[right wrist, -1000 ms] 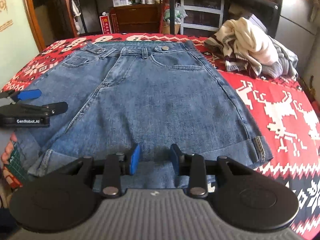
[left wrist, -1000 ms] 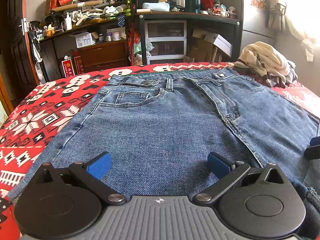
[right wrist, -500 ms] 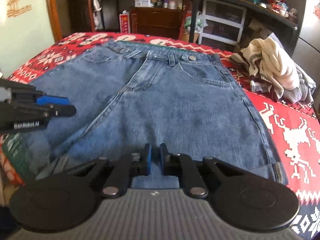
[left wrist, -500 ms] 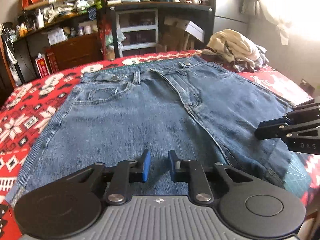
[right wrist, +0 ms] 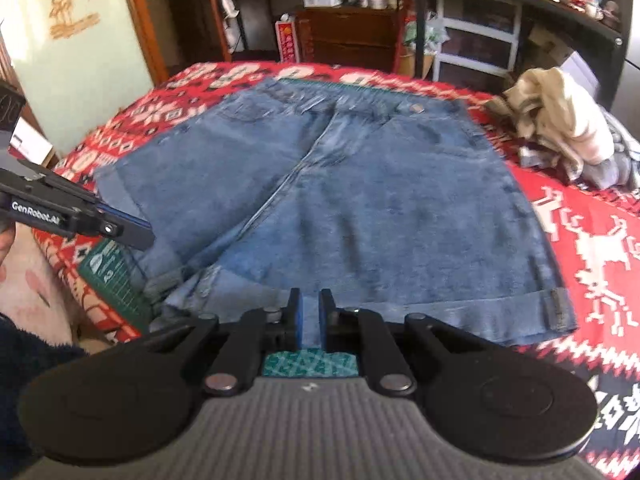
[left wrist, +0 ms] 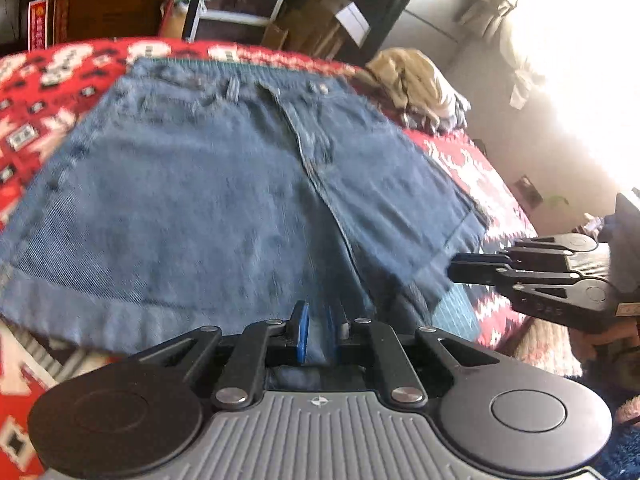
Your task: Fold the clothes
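On my left wrist view, the blue denim shorts (left wrist: 224, 200) lie front side up on the red patterned blanket with white and black figures (left wrist: 36, 120), waistband toward twelve o'clock and leg hems toward six. My left gripper (left wrist: 318, 336) has its blue-padded fingers (left wrist: 301, 330) drawn nearly together, and a fold of the near hem sits pinched between them. At three o'clock in that view I see my right gripper (left wrist: 454, 266), its black fingers close together at the corner of the shorts' leg; the fabric there looks raised off the blanket.

From the right wrist camera, the right gripper's pads stand narrowly apart with a strip of hem cloth gripped between them. A green gridded cutting mat (right wrist: 116, 276) shows under the shorts at eight o'clock and again just below the pads. The left gripper enters from nine o'clock, black, with white lettering on its side. A heap of cream and grey clothes (right wrist: 560, 132) rests on the blanket at two o'clock, apart from the shorts. Dark cluttered shelves (right wrist: 460, 8) stand behind at twelve.
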Motion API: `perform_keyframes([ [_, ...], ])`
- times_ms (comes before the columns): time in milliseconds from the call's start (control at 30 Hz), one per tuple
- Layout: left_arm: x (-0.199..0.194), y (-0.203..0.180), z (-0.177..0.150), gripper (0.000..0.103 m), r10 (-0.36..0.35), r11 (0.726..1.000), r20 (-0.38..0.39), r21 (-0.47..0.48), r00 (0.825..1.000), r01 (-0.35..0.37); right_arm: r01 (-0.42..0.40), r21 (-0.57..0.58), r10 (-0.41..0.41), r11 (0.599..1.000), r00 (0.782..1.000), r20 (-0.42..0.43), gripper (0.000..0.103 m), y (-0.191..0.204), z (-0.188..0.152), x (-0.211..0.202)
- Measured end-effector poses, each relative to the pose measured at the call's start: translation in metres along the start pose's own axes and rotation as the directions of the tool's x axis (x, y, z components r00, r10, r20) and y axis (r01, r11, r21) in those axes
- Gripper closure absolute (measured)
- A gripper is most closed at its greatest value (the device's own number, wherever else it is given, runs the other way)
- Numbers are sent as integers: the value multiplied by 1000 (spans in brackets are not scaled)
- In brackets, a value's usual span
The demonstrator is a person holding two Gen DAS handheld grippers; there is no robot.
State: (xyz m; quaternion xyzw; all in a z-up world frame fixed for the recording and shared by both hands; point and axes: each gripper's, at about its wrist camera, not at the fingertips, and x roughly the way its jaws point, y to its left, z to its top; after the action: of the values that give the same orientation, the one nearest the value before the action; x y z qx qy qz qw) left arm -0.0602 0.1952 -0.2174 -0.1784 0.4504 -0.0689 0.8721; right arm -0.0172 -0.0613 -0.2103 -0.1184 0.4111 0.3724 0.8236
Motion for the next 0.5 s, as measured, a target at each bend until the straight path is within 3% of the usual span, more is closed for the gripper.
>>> perform_keyframes([
  [200,17,-13,-10,94,14,1000,-59,28,998,-12,2,-75,-6,997,998,-55,89,22,-7,15],
  [500,14,-22,-18,97,33,997,-83,75,996,-27,-16,-81,9,997,996,-89,85,29,-18,12],
])
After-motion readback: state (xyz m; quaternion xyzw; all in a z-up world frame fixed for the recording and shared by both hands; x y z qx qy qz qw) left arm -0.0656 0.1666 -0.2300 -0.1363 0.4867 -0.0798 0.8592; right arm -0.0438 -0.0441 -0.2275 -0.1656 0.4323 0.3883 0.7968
